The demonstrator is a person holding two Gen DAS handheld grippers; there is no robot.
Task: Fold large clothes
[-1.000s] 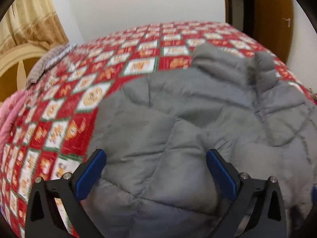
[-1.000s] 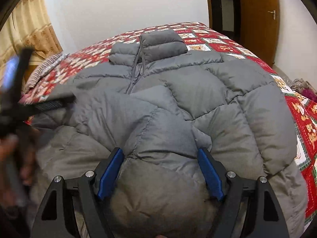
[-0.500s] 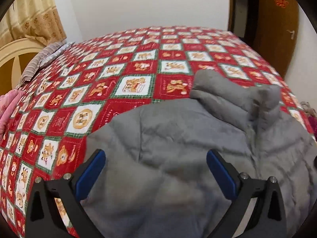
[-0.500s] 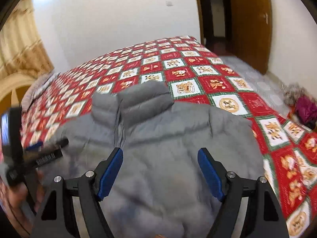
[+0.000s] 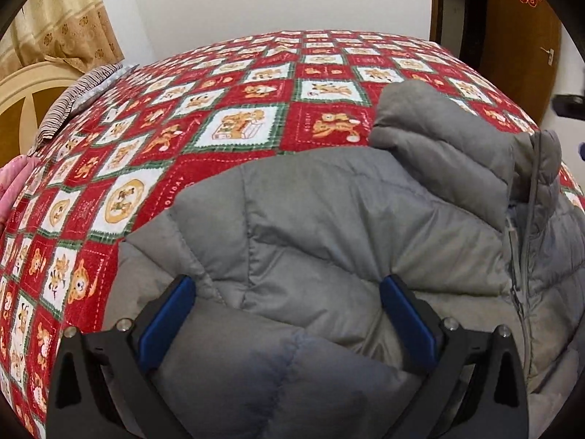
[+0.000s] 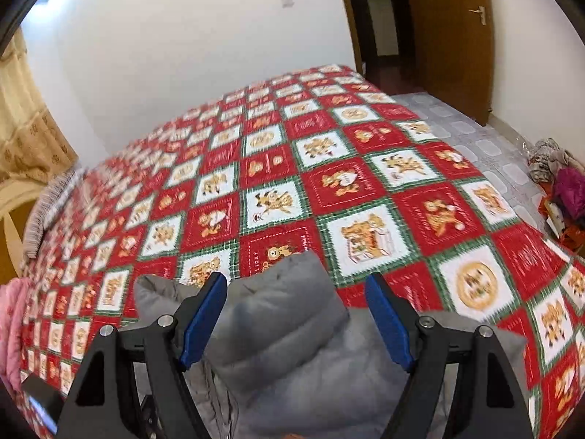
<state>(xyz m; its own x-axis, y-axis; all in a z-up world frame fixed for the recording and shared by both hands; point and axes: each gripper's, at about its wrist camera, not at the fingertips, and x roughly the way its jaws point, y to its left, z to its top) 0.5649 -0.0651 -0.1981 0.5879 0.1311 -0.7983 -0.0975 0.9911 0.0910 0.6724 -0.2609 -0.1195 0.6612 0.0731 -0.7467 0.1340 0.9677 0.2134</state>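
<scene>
A grey quilted puffer jacket (image 5: pixel 329 226) lies on the bed, collar away from me, zipper (image 5: pixel 526 241) at the right. My left gripper (image 5: pixel 287 285) is open, its blue-padded fingers spread over the jacket's left shoulder and folded sleeve. My right gripper (image 6: pixel 296 285) is open, its fingers on either side of the jacket's raised collar (image 6: pixel 289 303). I cannot tell whether either gripper touches the fabric. A bit of the left gripper's body shows at the bottom left of the right wrist view (image 6: pixel 40 406).
The bed has a red, white and green holiday-print quilt (image 6: pixel 329 183). A striped pillow (image 5: pixel 76 98) and pink cloth (image 5: pixel 11 183) lie at the left by a cream headboard (image 5: pixel 22 91). A wooden door (image 6: pixel 453 36) and a pile of clothes on the floor (image 6: pixel 559 183) are at the right.
Both grippers have moved forward along the jacket toward the collar. The right gripper went from the jacket's lower body to the collar; the left one rose toward the left shoulder. Both stayed open.
</scene>
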